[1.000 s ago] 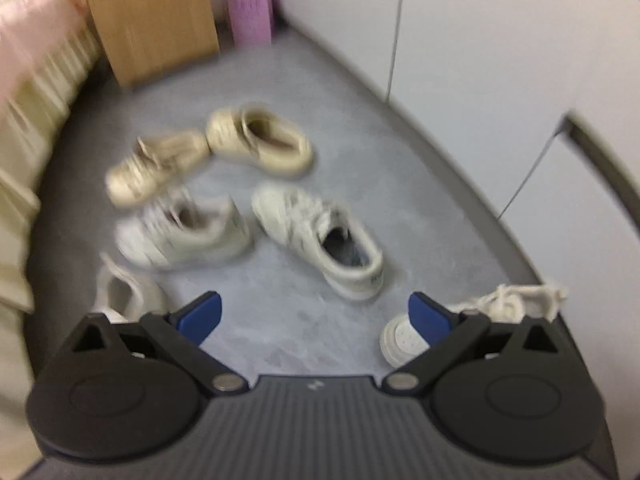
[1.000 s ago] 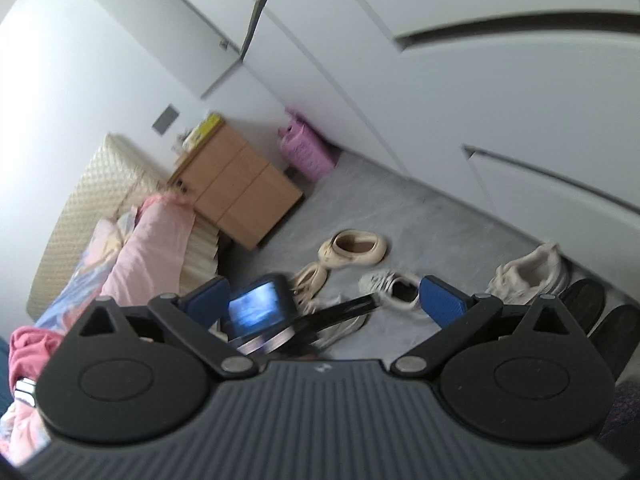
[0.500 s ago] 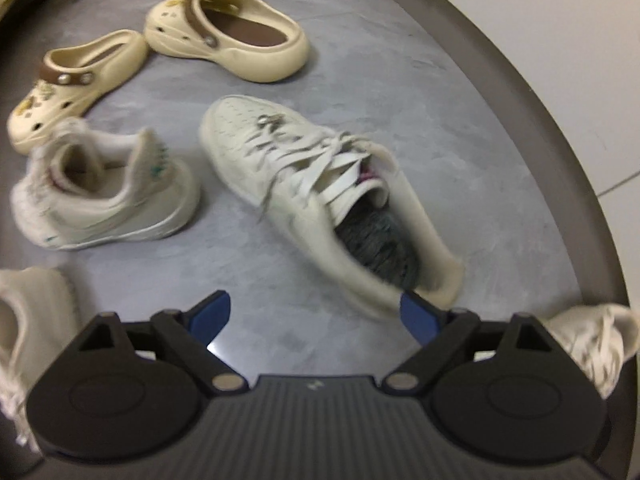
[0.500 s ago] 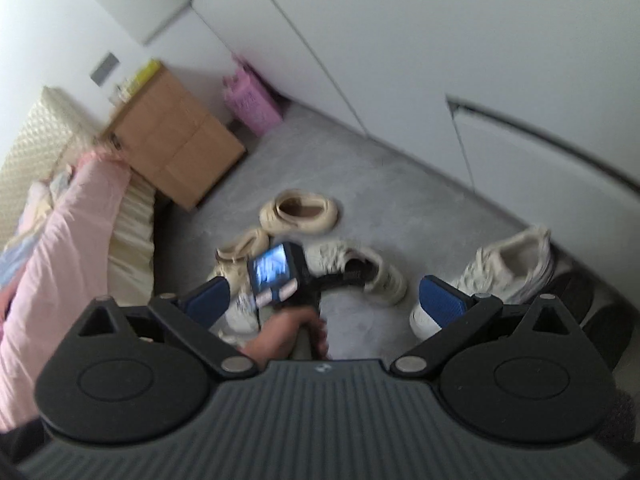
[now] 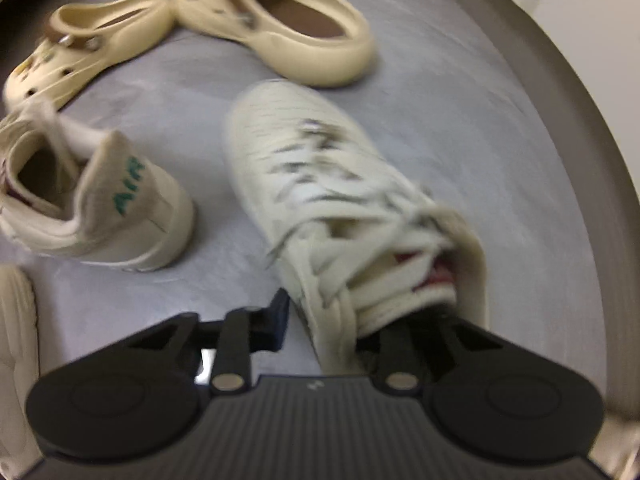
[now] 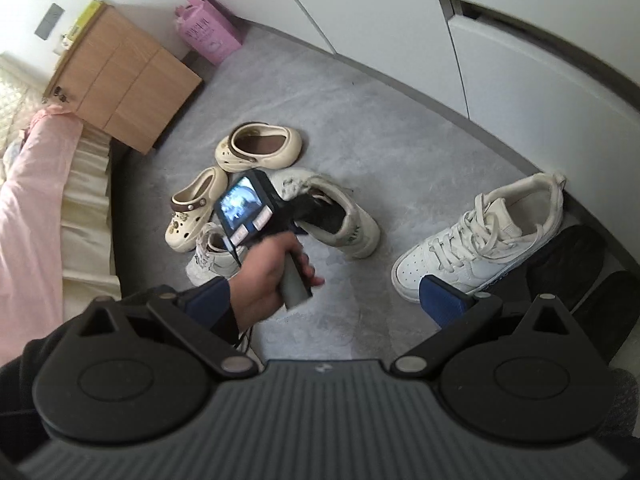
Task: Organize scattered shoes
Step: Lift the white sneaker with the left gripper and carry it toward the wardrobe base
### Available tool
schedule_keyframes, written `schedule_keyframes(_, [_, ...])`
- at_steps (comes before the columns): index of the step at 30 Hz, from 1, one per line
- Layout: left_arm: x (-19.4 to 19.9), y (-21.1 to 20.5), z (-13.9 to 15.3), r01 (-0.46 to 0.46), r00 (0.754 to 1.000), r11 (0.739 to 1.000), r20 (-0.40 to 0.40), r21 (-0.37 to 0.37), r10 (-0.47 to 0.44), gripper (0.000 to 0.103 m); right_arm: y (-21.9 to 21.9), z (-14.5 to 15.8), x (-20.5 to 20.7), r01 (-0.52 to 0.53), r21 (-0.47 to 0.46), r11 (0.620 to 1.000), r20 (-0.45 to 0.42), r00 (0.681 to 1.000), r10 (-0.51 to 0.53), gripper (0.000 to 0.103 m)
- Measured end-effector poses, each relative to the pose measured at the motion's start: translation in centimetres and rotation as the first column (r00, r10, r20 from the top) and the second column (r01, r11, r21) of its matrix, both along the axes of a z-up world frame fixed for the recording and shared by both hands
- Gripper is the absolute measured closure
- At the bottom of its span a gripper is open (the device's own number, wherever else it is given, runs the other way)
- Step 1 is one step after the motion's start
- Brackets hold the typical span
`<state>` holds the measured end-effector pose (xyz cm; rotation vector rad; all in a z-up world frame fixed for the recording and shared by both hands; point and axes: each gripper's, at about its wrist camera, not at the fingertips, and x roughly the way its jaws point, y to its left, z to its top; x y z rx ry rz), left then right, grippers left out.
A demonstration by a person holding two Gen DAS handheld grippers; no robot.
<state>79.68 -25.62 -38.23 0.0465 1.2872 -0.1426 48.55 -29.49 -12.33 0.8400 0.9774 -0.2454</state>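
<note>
My left gripper (image 5: 340, 320) is shut on the side wall of a cream laced sneaker (image 5: 320, 184), one finger outside and one inside the opening. In the right wrist view that sneaker (image 6: 344, 216) lies mid-floor with the left gripper (image 6: 316, 210) reaching into it. Its mate, heel marked AIR (image 5: 100, 208), lies to the left. Two cream clogs (image 5: 280, 20) (image 5: 80, 52) lie beyond. My right gripper (image 6: 328, 300) is open and empty, high above the floor. A white sneaker (image 6: 480, 248) stands by the wall on the right.
White cabinet doors (image 6: 520, 60) line the right side. A wooden nightstand (image 6: 124, 80), a pink bag (image 6: 208, 32) and a bed with a pink cover (image 6: 36, 200) stand at the left. Black slippers (image 6: 576, 264) lie at the right. Another pale shoe (image 5: 16, 340) shows at the left edge.
My left gripper has dropped to the floor, moved onto the cream sneaker and closed on its side wall. The right gripper has tilted down and stays open.
</note>
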Motion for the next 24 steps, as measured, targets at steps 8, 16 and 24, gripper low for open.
schedule_keyframes(8, [4.2,3.0,0.1,-0.029,0.997,0.999,0.072,-0.017,0.03,0.087,0.6,-1.2,1.3,-0.037,0.042,0.998,-0.021,0.999,0.038,0.0])
schedule_keyframes(16, [2.6,3.5,2.2,0.152,0.988,0.987,0.029,-0.045,-0.151,0.034,1.5,-0.4,-0.3,-0.059,0.059,0.997,-0.005,0.998,0.059,0.0])
schedule_keyframes(24, [-7.3,12.0,9.5,0.401,0.898,0.916,0.196,0.003,-0.393,0.0,2.3,-0.1,-5.1,-0.143,0.126,0.982,-0.002,0.989,0.145,0.0])
